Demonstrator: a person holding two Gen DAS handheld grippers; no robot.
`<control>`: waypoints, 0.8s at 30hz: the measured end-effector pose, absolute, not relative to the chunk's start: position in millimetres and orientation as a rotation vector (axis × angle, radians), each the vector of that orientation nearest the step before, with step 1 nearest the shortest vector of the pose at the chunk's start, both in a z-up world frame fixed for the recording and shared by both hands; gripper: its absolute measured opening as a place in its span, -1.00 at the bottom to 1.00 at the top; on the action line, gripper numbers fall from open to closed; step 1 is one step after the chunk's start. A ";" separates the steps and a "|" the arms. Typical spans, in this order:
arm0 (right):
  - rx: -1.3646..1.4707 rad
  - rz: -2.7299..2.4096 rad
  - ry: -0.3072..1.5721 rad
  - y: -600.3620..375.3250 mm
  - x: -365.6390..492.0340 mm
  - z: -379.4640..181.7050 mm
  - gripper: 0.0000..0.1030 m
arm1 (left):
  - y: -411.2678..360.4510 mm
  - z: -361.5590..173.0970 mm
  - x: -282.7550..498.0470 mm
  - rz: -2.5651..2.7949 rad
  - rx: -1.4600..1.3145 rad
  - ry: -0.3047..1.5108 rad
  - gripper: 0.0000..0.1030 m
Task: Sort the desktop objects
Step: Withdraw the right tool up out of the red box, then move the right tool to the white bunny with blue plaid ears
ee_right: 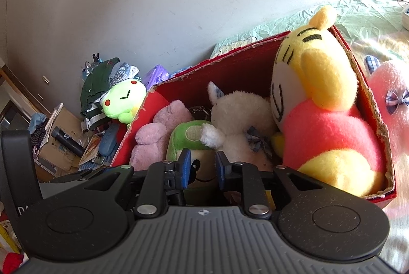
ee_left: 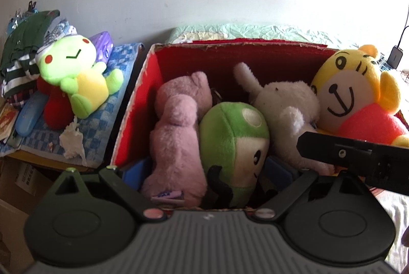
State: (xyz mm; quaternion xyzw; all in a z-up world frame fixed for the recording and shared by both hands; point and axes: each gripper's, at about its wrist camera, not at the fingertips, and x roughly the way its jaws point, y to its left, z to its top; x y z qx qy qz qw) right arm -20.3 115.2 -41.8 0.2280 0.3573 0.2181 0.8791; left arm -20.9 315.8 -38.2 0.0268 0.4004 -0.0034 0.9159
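A red cardboard box [ee_left: 138, 95] [ee_right: 230, 61] holds a lilac plush [ee_left: 176, 135] [ee_right: 153, 135], a green mushroom plush [ee_left: 230, 135] [ee_right: 189, 133], a white plush [ee_left: 283, 102] [ee_right: 240, 110] and a yellow tiger plush [ee_left: 350, 100] [ee_right: 319, 95]. My left gripper [ee_left: 205, 170] hangs over the box's near edge. Its jaws stand wide apart, with the lilac and green plush lying loose between them. My right gripper [ee_right: 203, 167] sits just above the green mushroom plush, its blue pads [ee_right: 185, 166] nearly together and nothing between them. Its black body [ee_left: 358, 159] reaches in from the right in the left wrist view.
A lime frog plush [ee_left: 76, 69] [ee_right: 122, 100] lies on a blue checked cloth [ee_left: 110, 100] left of the box, beside a clothes pile [ee_left: 23, 64]. A pink plush [ee_right: 391, 105] lies outside the box's right wall. Cardboard boxes [ee_right: 61, 146] and a black bottle [ee_right: 67, 141] sit lower left.
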 end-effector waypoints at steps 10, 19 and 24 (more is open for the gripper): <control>0.498 0.564 0.686 110.2 -31.0 -32.3 -0.46 | 316.5 -28.2 -34.4 0.009 0.043 0.765 0.79; 0.652 0.541 0.513 21.3 -52.7 -10.5 -0.40 | 283.9 26.7 -59.7 0.015 -0.026 0.579 0.83; 0.717 0.345 0.581 -60.9 -61.0 -33.2 -0.36 | 222.0 39.6 -73.8 -0.176 -0.045 0.522 0.83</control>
